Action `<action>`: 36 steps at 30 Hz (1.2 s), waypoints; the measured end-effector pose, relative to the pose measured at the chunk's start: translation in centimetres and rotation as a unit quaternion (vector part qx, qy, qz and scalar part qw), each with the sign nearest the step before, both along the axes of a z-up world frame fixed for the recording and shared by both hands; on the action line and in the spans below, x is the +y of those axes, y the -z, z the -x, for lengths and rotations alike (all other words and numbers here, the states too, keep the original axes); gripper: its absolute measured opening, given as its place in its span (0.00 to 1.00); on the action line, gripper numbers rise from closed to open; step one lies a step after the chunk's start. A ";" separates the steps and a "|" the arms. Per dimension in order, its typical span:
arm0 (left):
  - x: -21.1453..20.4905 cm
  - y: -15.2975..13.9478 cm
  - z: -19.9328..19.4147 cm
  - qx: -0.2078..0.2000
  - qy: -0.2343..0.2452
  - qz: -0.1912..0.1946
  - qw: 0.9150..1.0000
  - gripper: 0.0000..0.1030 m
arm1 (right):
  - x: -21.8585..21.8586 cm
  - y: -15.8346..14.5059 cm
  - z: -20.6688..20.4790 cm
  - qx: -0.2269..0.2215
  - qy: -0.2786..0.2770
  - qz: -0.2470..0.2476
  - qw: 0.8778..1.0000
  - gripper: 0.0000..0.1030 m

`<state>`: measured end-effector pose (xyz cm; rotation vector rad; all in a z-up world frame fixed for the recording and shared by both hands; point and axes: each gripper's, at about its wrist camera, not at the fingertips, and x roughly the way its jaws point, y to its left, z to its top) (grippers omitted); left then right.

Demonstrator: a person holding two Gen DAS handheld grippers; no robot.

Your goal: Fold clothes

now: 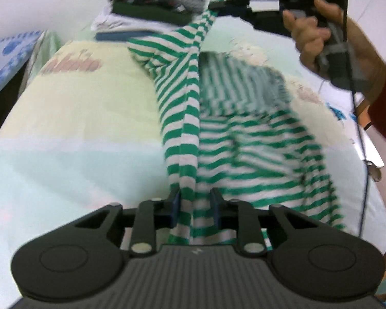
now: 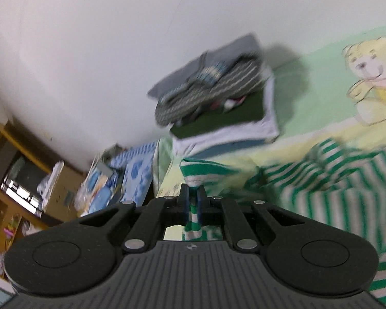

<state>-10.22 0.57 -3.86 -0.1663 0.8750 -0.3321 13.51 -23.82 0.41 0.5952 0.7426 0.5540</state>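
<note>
A green-and-white striped shirt hangs stretched over the bed between both grippers. My left gripper has its jaws closed against a bunched fold of the shirt's near edge. My right gripper, held by a hand at the top right of the left wrist view, grips the far end of the shirt and lifts it. In the right wrist view the right gripper is shut on a narrow pinch of the striped shirt, the rest of which drapes to the right.
A stack of folded clothes sits at the far end of the bed by the white wall; it also shows in the right wrist view. The bed sheet is pale green and yellow. A cluttered shelf stands left of the bed.
</note>
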 end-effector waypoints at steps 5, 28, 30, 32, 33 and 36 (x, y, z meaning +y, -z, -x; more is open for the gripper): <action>-4.3 -0.9 -0.3 -0.016 0.036 0.004 0.999 0.23 | -5.5 -0.7 1.6 -0.038 0.035 0.015 0.999 0.06; -12.4 2.6 0.2 -0.012 0.113 -0.120 0.986 0.41 | -9.9 5.7 -1.5 -0.016 0.043 0.153 0.987 0.36; -12.4 2.6 0.1 -0.012 0.115 -0.123 0.986 0.41 | -8.2 6.9 -2.9 -0.006 0.024 0.181 0.983 0.37; -12.2 2.6 0.0 -0.010 0.112 -0.116 0.987 0.42 | -7.3 7.0 -2.8 -0.015 0.008 0.205 0.979 0.14; -12.0 2.6 0.0 -0.008 0.110 -0.113 0.987 0.43 | -7.0 6.7 -2.4 -0.026 0.005 0.213 0.977 0.05; -11.9 2.6 -0.1 -0.008 0.111 -0.108 0.988 0.48 | -7.8 4.8 -0.9 -0.056 0.011 0.196 0.979 0.05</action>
